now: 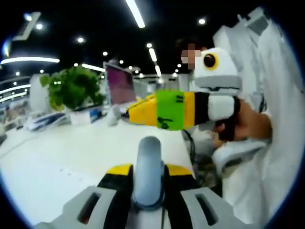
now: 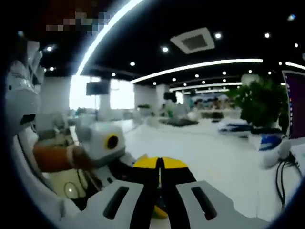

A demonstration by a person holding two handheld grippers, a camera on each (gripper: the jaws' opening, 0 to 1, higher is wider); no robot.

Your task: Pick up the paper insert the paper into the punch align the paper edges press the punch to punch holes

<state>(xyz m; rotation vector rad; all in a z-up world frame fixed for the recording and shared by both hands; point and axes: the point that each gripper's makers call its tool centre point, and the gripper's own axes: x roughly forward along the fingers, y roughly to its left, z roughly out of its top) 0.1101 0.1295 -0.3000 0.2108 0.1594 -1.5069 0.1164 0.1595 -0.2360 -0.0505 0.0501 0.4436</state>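
Closest in the left gripper view, the left tongs are clamped on an upright grey rounded handle, which sits right between the yellow-tipped jaws. I can't tell what the handle belongs to. Just past that, the right tongs reach in from the right, yellow with a green band, held by a hand in front of a white sleeve.

In the right gripper view, the right tongs have their jaws pressed together with nothing between them. To the left is the other gripper's white body with its yellow-ringed lens, and a forearm beside it.

No paper or punch that I can make out in either view.

Both views look out over a wide white table. Farther back, the left gripper view has a green potted plant and a monitor. The right gripper view shows the plant and some cables on the right. Beyond is an open office with a dark ceiling, light strips and spotlights.
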